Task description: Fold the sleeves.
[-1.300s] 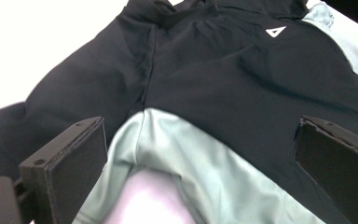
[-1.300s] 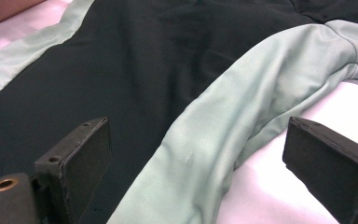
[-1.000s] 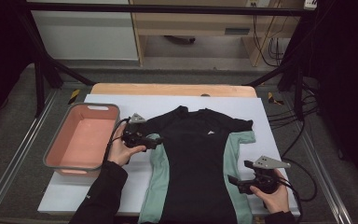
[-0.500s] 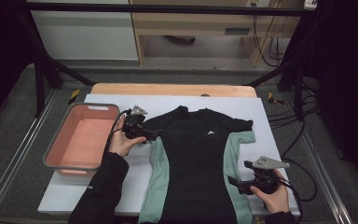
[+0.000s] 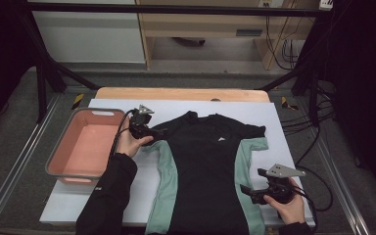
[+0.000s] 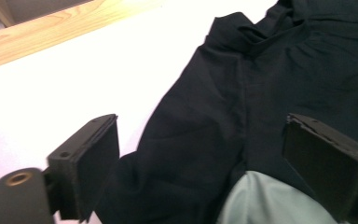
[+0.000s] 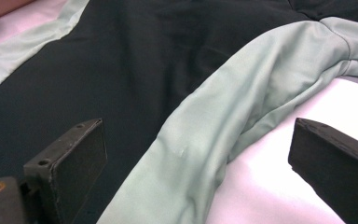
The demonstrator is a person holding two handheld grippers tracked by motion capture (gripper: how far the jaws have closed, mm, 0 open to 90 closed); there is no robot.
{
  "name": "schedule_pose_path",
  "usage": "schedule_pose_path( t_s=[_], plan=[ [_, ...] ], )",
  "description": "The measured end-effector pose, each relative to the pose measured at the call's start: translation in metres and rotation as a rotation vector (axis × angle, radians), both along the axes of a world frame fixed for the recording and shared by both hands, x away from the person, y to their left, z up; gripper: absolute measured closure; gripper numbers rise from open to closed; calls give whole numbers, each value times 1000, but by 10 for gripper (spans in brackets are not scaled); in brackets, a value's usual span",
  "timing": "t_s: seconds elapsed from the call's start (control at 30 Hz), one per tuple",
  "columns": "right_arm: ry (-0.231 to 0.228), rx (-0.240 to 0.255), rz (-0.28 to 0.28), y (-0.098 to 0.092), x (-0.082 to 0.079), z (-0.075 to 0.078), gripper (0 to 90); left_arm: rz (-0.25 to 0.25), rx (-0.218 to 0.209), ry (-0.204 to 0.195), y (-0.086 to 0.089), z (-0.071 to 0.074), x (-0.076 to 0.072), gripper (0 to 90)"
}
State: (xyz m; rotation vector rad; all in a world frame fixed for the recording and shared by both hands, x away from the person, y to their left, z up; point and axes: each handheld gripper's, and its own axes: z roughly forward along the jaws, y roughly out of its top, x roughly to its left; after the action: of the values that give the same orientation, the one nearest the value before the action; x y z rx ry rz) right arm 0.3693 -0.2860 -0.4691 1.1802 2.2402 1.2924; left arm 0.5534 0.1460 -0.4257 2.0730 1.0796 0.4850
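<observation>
A black shirt (image 5: 208, 171) with pale green sides lies flat on the white mat (image 5: 279, 122), spread out in the middle of the table. The left gripper (image 5: 157, 132) sits at the shirt's shoulder. Its jaws are wide apart and have just been closing a little, with the black sleeve (image 6: 186, 154) lying between them, not pinched. The right gripper (image 5: 247, 192) is at the green edge (image 7: 205, 154) low down. Its jaws are apart too. A pink tub (image 5: 61, 159) stands beside the shirt.
</observation>
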Motion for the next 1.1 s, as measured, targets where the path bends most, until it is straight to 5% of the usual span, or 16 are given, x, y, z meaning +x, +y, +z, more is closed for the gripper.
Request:
schedule_pose_path(
  t_s=[0.33,0.5,0.8,1.1],
  plan=[
    [8,-7,7,0,0,-2,43,48,53,24,11,-20,18,277],
    [13,-8,6,1,0,-2,43,57,47,26,12,-26,23,365],
    [10,-3,8,0,-1,-2,44,78,65,90,15,-40,27,445],
    [11,-1,9,1,-1,-2,44,97,57,93,17,-44,24,589]
  ],
)
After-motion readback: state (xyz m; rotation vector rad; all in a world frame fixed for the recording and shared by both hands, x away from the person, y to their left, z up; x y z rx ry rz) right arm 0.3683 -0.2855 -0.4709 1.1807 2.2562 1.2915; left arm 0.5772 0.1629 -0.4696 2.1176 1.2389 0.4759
